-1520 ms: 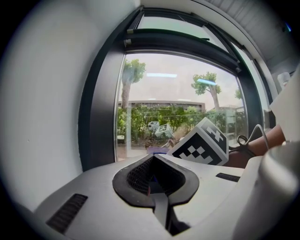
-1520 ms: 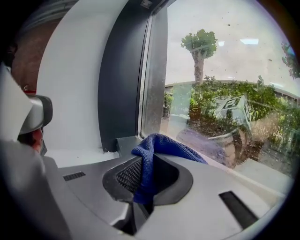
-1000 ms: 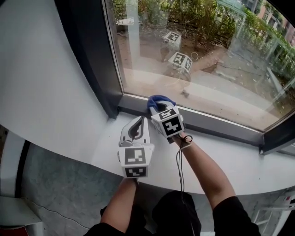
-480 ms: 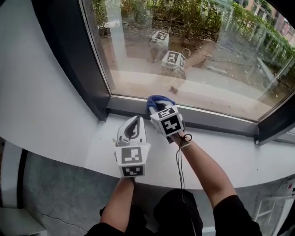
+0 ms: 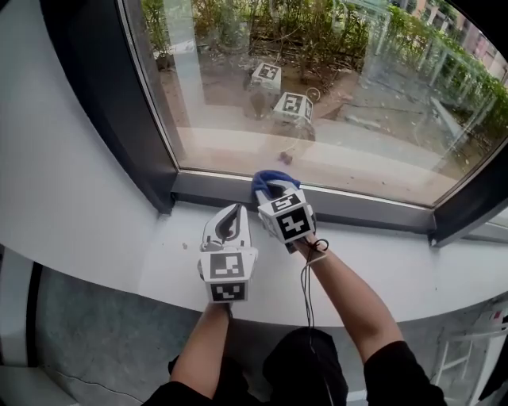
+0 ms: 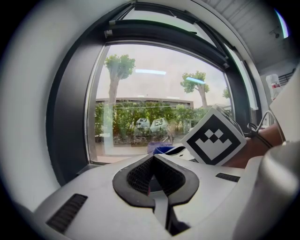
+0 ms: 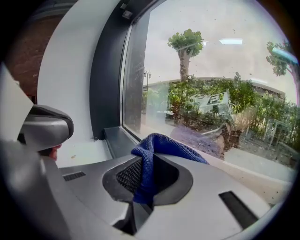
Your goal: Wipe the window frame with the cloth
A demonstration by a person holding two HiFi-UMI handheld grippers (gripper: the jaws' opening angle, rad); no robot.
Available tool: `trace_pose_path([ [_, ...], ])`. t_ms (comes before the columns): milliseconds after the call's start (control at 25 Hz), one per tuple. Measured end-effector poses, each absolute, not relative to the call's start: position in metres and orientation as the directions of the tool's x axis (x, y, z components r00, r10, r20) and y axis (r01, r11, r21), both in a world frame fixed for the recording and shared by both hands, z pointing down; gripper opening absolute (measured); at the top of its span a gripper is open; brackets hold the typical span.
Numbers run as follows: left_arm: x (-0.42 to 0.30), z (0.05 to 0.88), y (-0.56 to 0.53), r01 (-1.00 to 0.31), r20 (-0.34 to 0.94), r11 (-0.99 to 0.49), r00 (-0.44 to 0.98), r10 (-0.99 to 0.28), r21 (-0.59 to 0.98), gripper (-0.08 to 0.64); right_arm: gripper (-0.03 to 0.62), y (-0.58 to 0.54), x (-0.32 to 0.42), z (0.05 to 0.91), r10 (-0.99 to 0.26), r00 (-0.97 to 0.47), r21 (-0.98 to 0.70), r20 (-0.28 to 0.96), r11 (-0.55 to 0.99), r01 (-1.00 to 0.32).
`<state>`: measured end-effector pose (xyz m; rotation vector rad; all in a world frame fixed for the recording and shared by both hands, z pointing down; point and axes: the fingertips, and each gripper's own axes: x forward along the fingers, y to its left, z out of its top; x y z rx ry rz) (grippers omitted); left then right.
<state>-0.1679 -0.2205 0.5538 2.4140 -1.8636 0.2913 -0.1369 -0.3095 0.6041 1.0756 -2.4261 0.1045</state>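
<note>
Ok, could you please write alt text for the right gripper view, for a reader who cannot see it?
The right gripper holds a blue cloth clamped between its jaws, close to the dark window frame. Trees show through the glass.

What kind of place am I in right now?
Probably indoors at a large, ground-level window: a dark window frame over a white sill, shrubs outside, and a blue cloth at the frame.
</note>
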Motion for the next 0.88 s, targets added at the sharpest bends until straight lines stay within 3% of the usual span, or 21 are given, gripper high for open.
trace_pose_path([
  [880, -0.107, 0.560, -0.225, -0.935, 0.215, -0.347, 0.327, -0.920, -0.067, 0.006, 0.023, -0.304, -0.068, 0.603, -0.723, -0.521, 0.134, 0.453, 0.633, -0.762],
])
